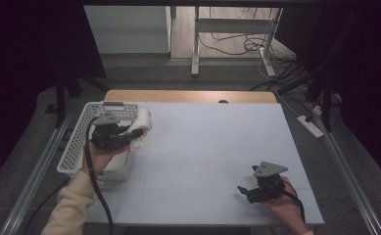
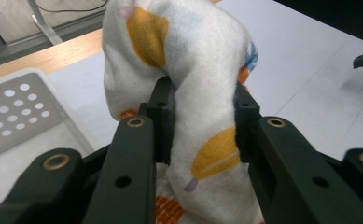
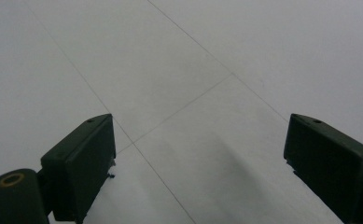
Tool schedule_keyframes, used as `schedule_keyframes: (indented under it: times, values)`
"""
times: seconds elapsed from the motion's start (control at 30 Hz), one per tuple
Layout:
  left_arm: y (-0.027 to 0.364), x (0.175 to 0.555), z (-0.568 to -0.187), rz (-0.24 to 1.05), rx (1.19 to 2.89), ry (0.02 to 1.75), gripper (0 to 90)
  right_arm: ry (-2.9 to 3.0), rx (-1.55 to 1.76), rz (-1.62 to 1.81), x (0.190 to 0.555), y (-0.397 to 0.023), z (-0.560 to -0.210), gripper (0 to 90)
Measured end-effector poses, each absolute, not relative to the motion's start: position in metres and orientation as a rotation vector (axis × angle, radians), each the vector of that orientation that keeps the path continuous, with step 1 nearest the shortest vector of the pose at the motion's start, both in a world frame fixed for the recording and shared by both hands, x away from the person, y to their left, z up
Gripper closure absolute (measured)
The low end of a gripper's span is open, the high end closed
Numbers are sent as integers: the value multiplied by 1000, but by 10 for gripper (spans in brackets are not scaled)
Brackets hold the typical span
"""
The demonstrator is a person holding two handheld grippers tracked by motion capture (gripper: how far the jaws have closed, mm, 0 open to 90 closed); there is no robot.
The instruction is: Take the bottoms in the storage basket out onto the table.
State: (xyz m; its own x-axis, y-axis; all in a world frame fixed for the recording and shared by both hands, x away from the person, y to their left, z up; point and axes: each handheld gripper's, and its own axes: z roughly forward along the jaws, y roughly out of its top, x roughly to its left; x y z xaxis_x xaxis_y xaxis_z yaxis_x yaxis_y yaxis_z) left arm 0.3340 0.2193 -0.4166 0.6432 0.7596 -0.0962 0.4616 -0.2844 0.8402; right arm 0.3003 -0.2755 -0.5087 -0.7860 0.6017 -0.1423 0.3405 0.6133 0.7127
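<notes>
A white cloth [image 2: 188,60] printed with orange and blue shapes is pinched between the black jaws of my left gripper [image 2: 200,121], which is shut on it. From above, that gripper [image 1: 135,133] holds the bunched cloth [image 1: 141,122] over the right edge of a white perforated basket [image 1: 83,129]. My right gripper [image 1: 242,190] rests low over the white table surface [image 1: 212,142] at the front right. Its two jaws stand wide apart [image 3: 198,163] with nothing between them.
The basket sits at the table's left edge. A strip of wooden tabletop [image 1: 188,96] shows behind the white sheet. Metal rails [image 1: 31,176] run along both sides, and table legs with cables [image 1: 232,44] stand on the floor beyond.
</notes>
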Motion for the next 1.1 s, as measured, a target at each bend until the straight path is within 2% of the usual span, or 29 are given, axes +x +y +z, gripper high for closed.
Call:
schedule_keyframes:
  times: [1.1]
  values:
    - [193, 336, -430, 353, 1996, 916, 689, 2474, 756, 971, 301, -275, -509, 91]
